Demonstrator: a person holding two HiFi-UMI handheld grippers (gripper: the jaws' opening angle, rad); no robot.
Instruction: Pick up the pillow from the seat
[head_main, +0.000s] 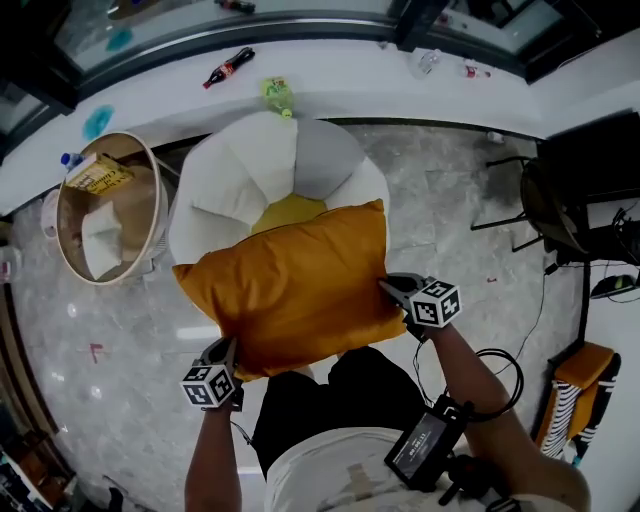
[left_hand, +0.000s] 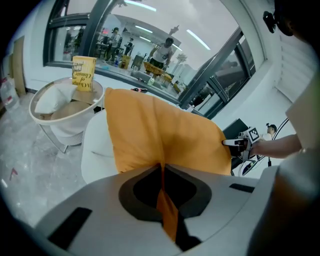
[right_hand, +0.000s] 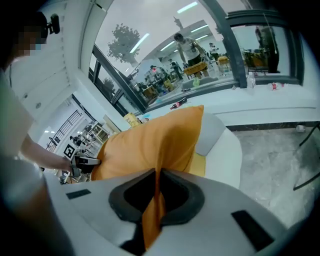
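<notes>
An orange pillow (head_main: 295, 285) hangs in the air between my two grippers, in front of a white and grey round seat (head_main: 240, 165) with a yellow cushion (head_main: 288, 211). My left gripper (head_main: 228, 352) is shut on the pillow's near left corner. My right gripper (head_main: 392, 290) is shut on its right edge. In the left gripper view a fold of orange fabric (left_hand: 165, 200) is pinched between the jaws, with the pillow (left_hand: 165, 132) spreading beyond. In the right gripper view the pillow (right_hand: 155, 142) is pinched the same way, over the seat (right_hand: 225, 150).
A round basket (head_main: 105, 215) with a yellow box and white cloth stands left of the seat. A white ledge (head_main: 400, 85) behind carries a cola bottle (head_main: 228, 67) and a green item. A black chair (head_main: 550, 200) and cables sit at the right. Marble floor (head_main: 110, 340) all round.
</notes>
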